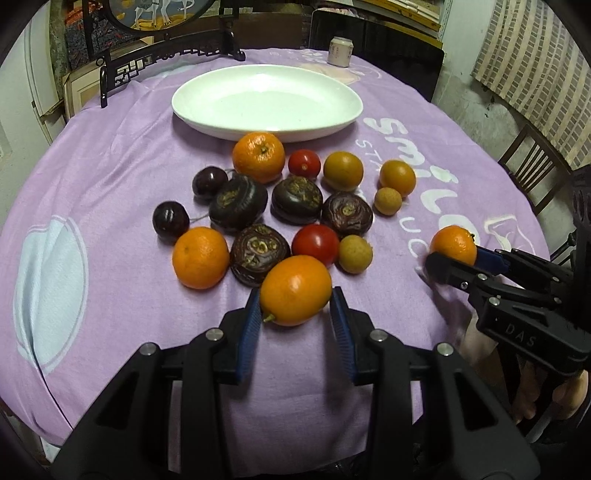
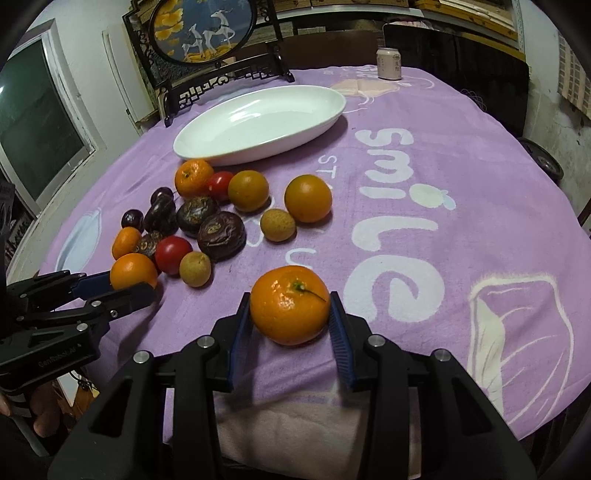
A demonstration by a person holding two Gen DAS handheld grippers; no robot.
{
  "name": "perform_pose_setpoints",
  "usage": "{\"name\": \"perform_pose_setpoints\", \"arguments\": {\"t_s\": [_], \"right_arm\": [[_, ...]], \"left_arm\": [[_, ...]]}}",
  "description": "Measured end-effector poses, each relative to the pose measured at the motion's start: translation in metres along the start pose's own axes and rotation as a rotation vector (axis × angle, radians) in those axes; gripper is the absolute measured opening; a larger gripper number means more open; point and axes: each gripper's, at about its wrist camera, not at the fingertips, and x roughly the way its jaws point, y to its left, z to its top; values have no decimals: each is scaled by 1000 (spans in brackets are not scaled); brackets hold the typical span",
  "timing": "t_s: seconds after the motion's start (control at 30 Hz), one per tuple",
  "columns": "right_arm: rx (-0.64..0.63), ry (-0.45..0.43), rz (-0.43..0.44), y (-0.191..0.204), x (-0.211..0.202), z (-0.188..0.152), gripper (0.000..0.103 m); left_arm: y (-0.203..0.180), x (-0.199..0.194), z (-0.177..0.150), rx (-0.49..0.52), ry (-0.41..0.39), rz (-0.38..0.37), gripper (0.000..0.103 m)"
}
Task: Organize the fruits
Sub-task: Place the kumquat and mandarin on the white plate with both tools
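A white oval plate [image 1: 207, 94] [image 2: 207, 136] lies empty at the far side of the purple cloth. In front of it lies a cluster of fruit: oranges, red tomatoes [image 1: 315, 243], dark passion fruits [image 1: 295, 199], dark plums [image 1: 170, 222] and small longans [image 1: 355, 254]. My left gripper [image 1: 295, 306] is shut on an orange kumquat-like fruit [image 1: 294, 290] at the near edge of the cluster. My right gripper [image 2: 290, 317] is shut on a tangerine with a green stem [image 2: 290, 310], to the right of the cluster; it shows in the left wrist view too [image 1: 453, 245].
A drink can [image 1: 340, 51] [image 2: 388, 63] stands at the table's far edge. A dark framed ornament on a stand [image 2: 207, 33] rises behind the plate at the far left. A wooden chair [image 1: 532, 166] stands beside the table on the right.
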Motion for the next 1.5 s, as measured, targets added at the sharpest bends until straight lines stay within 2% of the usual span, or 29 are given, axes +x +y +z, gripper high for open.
{"name": "perform_pose_setpoints", "arguments": {"t_s": [0.17, 0.33, 0.53, 0.67, 0.77, 0.87, 0.93, 1.0, 1.1, 1.23, 1.27, 1.3, 1.37, 1.5], "right_arm": [[-27, -34, 4, 4, -9, 13, 41], [-54, -54, 20, 14, -8, 31, 41], [-86, -30, 65, 26, 8, 57, 41], [-139, -48, 78, 32, 12, 100, 41], [-161, -51, 57, 31, 30, 151, 41], [-175, -25, 1, 33, 72, 203, 40], [-145, 36, -16, 28, 112, 233, 40], [-129, 77, -30, 23, 141, 248, 40], [-112, 116, -22, 17, 172, 262, 40], [-113, 119, -24, 14, 186, 268, 41], [-102, 122, -22, 12, 187, 267, 47], [-93, 116, -28, 12, 186, 266, 52], [-92, 70, -68, 9, 174, 264, 53], [-90, -39, -98, 9, 141, 261, 56]], "left_arm": [[4, -16, 10, 10, -58, -17, 38], [9, -19, 22, 7, -77, -29, 38], [20, -16, 50, -11, -102, -18, 38], [33, -12, 97, -10, -137, 16, 38], [45, 4, 147, -17, -142, 63, 38], [60, 33, 202, -32, -120, 78, 38], [72, 58, 232, -52, -92, 80, 38], [82, 78, 247, -75, -68, 85, 38], [94, 101, 257, -112, -44, 39, 38], [95, 117, 257, -94, -9, 38, 38], [97, 118, 256, -100, -9, 35, 42], [98, 116, 256, -104, -15, 29, 54], [100, 109, 252, -116, -46, 47, 60], [100, 90, 243, -128, -89, 57, 61]]}}
